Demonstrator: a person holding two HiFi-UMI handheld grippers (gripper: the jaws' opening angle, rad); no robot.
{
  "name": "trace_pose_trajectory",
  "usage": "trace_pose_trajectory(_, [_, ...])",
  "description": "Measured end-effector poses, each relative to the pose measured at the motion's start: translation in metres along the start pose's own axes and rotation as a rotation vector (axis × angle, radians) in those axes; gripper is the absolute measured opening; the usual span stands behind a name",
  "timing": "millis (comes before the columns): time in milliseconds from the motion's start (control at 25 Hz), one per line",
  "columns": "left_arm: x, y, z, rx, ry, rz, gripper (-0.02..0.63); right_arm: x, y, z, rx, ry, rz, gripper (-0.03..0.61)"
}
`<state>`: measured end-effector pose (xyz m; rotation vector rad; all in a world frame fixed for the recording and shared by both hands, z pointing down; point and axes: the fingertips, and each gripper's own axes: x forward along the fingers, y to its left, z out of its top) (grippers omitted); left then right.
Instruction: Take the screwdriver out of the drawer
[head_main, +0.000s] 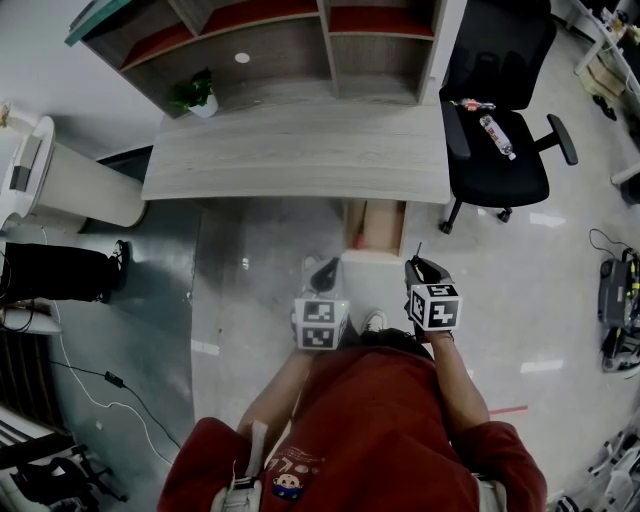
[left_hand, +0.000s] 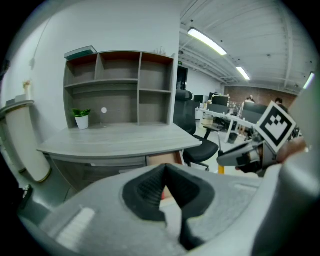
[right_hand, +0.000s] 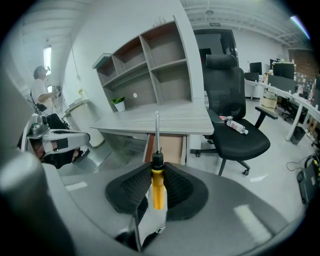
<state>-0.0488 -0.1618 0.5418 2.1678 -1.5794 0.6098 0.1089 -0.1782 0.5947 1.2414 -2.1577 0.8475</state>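
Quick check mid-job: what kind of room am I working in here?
Most likely an open-plan office: a pale wood-grain desk with a cubby shelf unit on top, a black swivel office chair beside it, and rows of monitor-topped workstations beyond.

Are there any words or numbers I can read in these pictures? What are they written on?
No text can be read anywhere.
White marker cubes, left and right: black square patterns only, not letters.
Clear plastic bottle on the black office chair: label too small to read.
Yellow-handled screwdriver: no print shows.
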Motion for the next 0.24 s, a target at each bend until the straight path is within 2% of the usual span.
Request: trace_pose_trajectory(240, [-0.0017, -0.0011, 0.0008, -0.001, 0.001, 0.007, -0.003, -0.0001, -0.0036, -0.003, -0.002, 0.005, 0.001, 0.072])
